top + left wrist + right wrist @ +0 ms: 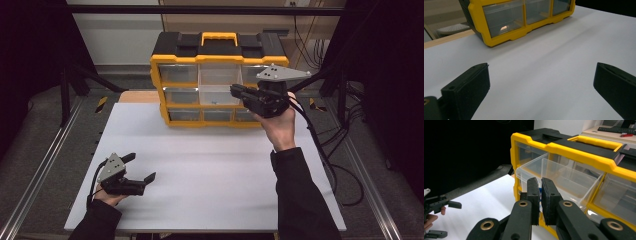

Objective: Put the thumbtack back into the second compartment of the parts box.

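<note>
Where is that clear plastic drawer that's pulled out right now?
In the high view, the clear plastic drawer sticks out of the top row's middle slot of the yellow and black drawer cabinet at the table's far edge, just left of the right gripper.

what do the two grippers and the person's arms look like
Both grippers, left gripper and right gripper, are black, each with a grey three-cornered plate on top and a black cable trailing behind. Their jaws are flat black blocks on arms with brass-coloured pivot rings. The person wears dark long sleeves.
</note>
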`<state>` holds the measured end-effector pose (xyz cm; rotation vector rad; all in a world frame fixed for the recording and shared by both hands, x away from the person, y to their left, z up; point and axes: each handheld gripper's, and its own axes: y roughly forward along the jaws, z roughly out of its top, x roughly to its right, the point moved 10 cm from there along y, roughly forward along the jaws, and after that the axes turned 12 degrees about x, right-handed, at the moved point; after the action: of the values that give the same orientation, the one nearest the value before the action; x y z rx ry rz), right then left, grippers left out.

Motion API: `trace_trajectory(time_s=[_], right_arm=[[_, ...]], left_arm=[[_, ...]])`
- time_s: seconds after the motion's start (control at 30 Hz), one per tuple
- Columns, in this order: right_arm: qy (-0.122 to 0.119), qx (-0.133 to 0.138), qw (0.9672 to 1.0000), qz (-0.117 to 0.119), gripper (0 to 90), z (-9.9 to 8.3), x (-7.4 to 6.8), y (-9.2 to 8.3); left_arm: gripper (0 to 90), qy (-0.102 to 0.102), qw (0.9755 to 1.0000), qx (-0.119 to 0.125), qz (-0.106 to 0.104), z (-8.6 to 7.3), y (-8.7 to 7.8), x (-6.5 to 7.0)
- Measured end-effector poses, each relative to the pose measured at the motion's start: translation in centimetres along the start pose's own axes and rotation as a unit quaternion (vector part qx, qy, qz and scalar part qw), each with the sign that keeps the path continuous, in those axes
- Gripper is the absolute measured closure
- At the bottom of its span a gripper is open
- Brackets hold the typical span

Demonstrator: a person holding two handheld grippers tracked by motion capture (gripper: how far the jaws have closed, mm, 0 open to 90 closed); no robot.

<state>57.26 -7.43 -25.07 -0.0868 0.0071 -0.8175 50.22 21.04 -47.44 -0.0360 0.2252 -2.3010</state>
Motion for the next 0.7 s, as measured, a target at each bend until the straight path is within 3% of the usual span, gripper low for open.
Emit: trace_trajectory(time_s=[0.7], right_arm=[[0.001,-0.004,0.9994,-0.036,85.5,1.4,2.0,2.0]], left_arm=[[0.3,0.0,1.0,0.001,0.0,0.1,0.0,0.0]])
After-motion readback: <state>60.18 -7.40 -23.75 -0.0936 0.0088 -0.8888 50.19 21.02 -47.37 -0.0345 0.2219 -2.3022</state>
